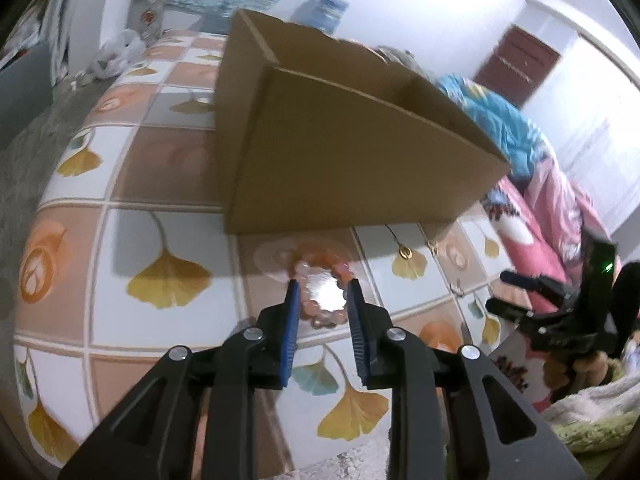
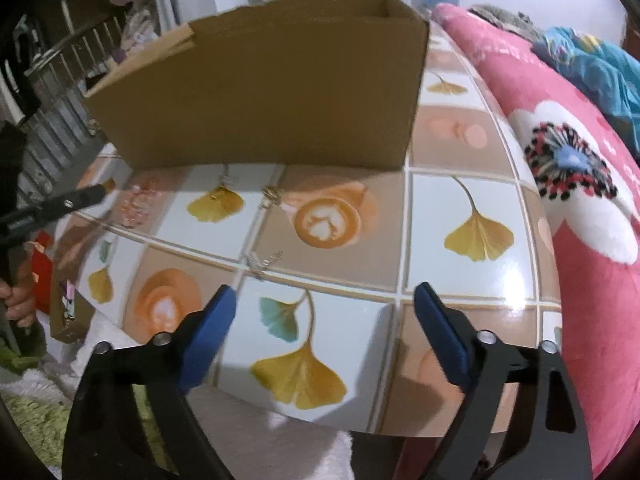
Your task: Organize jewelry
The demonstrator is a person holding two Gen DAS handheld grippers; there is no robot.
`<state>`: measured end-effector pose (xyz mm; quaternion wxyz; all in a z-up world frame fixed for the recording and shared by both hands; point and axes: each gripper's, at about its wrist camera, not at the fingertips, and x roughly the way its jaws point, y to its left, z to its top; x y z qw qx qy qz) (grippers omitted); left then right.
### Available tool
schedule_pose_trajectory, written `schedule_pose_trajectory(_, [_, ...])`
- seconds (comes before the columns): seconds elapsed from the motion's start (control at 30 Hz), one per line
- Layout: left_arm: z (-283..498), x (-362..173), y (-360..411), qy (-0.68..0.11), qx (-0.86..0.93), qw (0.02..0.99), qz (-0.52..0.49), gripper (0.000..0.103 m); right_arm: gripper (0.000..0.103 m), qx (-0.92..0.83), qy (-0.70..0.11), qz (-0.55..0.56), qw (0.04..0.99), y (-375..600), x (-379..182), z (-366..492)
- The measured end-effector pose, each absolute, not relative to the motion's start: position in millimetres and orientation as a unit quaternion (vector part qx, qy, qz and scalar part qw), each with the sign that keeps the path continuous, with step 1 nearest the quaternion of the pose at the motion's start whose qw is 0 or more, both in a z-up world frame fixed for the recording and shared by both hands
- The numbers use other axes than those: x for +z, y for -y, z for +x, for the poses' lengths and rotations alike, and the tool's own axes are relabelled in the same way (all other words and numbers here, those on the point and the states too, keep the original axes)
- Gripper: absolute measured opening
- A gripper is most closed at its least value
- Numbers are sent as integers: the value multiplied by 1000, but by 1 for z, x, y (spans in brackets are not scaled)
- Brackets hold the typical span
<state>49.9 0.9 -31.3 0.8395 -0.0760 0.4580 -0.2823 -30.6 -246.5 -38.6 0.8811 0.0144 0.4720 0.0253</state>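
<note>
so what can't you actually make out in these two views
- Inside of the cardboard box: both views, hidden by its own walls.
- Beaded bracelet between the left gripper fingers: left wrist view, glare and blur hide whether the pads touch it.
- Small gold pieces near the box: right wrist view, too small and blurred to identify.
- Right gripper: open, holding nothing.

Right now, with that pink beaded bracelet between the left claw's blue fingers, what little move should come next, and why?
Probably close the left gripper on the bracelet: its fingers sit either side of the beads, apparently not yet pinching, and the open cardboard box waits just behind.
</note>
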Motion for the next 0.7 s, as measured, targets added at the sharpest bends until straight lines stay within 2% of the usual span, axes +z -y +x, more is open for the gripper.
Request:
schedule_pose_trajectory(0.1, [46, -32, 17, -459, -284, 841, -40, 33, 65, 38, -461, 8, 887, 240, -34, -32])
schedule_pose_trajectory(0.17, [42, -34, 31, -456, -285, 843, -10, 44, 53, 44, -461, 8, 886, 237, -33, -30])
schedule_pose_trajectory(0.23, [40, -35, 42, -454, -287, 844, 9, 48, 41, 51, -464, 15, 884, 236, -35, -28])
schedule_pose_trajectory(0.37, [36, -35, 62, -447, -298, 843, 41, 53, 36, 63, -469, 19, 881, 236, -37, -22])
schedule_pose_trajectory(0.5, [34, -37, 77, -442, -300, 843, 72, 54, 31, 85, -470, -8, 878, 226, -38, -18])
schedule_pose_trajectory(0.63, [33, -40, 88, -439, -302, 842, 86, 56, 15, 109, -465, -38, 878, 214, -37, -11])
schedule_pose_trajectory(0.7, [32, -40, 91, -435, -304, 843, 91, 58, 13, 117, -465, -51, 876, 210, -37, -9])
